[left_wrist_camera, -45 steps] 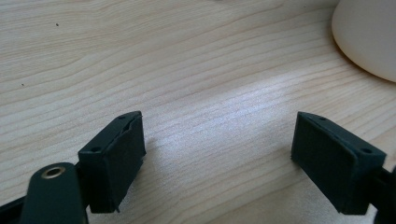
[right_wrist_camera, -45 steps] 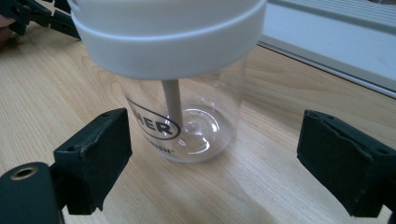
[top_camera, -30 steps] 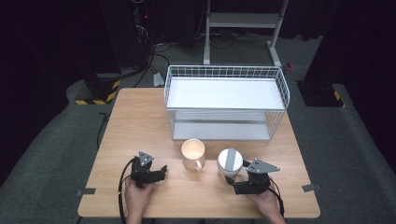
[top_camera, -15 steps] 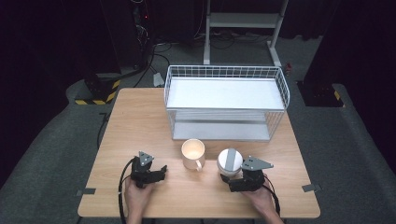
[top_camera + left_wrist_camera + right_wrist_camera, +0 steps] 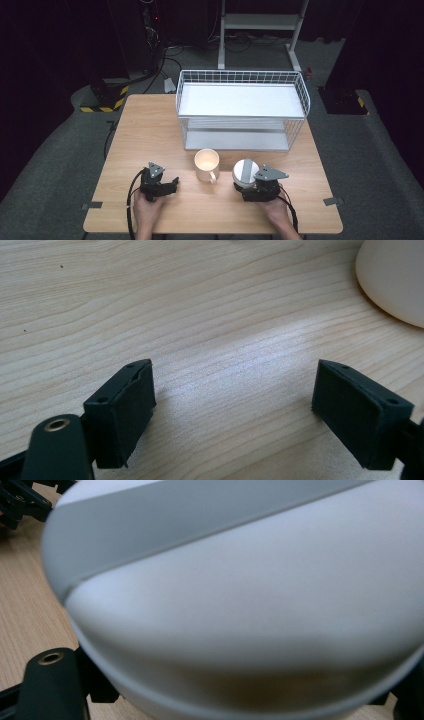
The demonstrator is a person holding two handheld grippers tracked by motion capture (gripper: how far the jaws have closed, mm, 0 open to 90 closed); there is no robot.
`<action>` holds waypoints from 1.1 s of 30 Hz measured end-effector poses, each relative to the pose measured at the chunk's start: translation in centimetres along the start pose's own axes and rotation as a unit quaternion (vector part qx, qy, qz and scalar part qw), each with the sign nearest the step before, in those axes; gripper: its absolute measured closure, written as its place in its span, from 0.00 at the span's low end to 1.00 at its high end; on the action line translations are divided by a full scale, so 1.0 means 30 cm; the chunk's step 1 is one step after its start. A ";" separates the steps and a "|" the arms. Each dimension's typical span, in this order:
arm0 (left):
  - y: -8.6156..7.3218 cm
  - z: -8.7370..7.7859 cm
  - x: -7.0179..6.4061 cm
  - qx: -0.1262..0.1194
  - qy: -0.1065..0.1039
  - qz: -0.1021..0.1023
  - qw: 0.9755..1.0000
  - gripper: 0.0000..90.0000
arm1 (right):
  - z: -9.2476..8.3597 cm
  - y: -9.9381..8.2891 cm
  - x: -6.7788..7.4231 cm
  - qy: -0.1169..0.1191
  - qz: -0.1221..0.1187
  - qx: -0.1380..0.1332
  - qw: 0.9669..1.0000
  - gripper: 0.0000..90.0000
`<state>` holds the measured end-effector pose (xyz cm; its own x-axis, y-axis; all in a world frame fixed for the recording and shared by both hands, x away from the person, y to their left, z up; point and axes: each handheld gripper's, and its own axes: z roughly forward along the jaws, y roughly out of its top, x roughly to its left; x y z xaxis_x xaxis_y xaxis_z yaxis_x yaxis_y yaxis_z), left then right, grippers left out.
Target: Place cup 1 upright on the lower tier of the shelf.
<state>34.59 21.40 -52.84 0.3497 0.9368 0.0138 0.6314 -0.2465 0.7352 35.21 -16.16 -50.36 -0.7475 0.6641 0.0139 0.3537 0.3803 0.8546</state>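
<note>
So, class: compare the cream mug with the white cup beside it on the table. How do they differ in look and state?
The cream mug has a handle and an open top; the white cup has none visible and wears a white lid crossed by a grey stripe. The cream mug stands free; the white cup sits between the jaws of the right gripper, which have just been closing. Both stand upright on the wooden table.
</note>
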 end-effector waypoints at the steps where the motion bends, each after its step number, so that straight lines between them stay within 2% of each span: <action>1: 0.000 0.000 0.000 0.000 0.000 0.000 1.000 0.19 | -0.001 0.000 0.001 -0.001 0.000 0.000 1.000 0.20; 3: 0.000 0.001 -0.002 -0.002 0.001 -0.004 1.000 0.19 | -0.002 -0.001 0.001 -0.003 -0.002 0.000 1.000 0.20; 21: 0.000 0.001 0.000 -0.002 0.002 -0.003 1.000 0.19 | -0.002 0.000 0.004 -0.003 -0.015 -0.001 1.000 0.21; 33: 0.000 0.001 0.000 -0.002 0.002 -0.004 1.000 0.19 | 0.001 0.003 0.003 0.005 -0.018 0.000 1.000 0.21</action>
<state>34.60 21.39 -52.86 0.3426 0.9394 0.0110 0.6308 -0.2387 0.7383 35.19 -16.07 -50.30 -0.7651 0.6438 -0.0127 0.3264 0.4047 0.8542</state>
